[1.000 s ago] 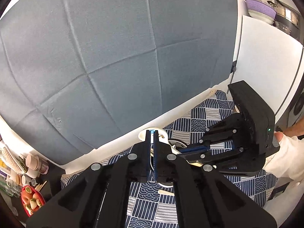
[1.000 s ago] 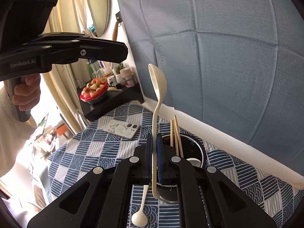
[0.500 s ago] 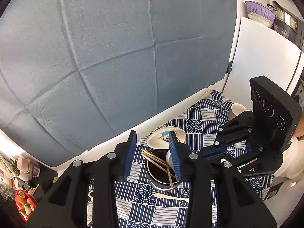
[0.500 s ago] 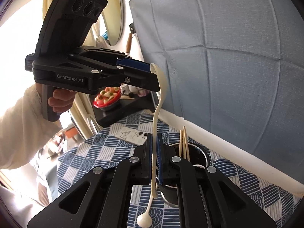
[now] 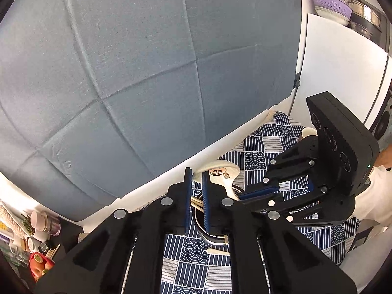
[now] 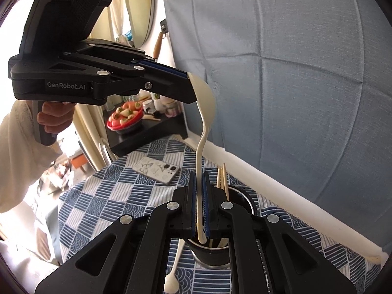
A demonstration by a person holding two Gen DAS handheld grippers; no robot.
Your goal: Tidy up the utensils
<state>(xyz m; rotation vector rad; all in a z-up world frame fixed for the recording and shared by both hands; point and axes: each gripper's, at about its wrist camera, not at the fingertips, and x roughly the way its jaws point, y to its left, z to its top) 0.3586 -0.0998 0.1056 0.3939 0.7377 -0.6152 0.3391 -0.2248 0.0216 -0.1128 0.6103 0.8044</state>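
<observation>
My right gripper (image 6: 199, 178) is shut on the handle of a cream spoon (image 6: 204, 112), which stands upright over a black cup (image 6: 213, 254) with wooden chopsticks (image 6: 221, 178) in it. My left gripper (image 6: 189, 80) comes in from the upper left, its jaws closing on the top rim of the spoon's bowl. In the left wrist view the printed spoon bowl (image 5: 220, 171) lies at the left gripper (image 5: 196, 174), its edge between the narrow pads. The right gripper (image 5: 241, 196) reaches in from the right, above the cup (image 5: 213, 241).
A second cream spoon (image 6: 171, 281) lies on the blue patterned cloth (image 6: 117, 196) by the cup. A phone (image 6: 156, 170) lies further back. A red bowl (image 6: 125, 120) and jars sit on a dark side table. A grey backdrop (image 6: 294, 85) stands behind.
My left gripper opened, moved onto the top of the spoon's bowl and narrowed on its rim. The right gripper stayed shut on the handle, hardly moving.
</observation>
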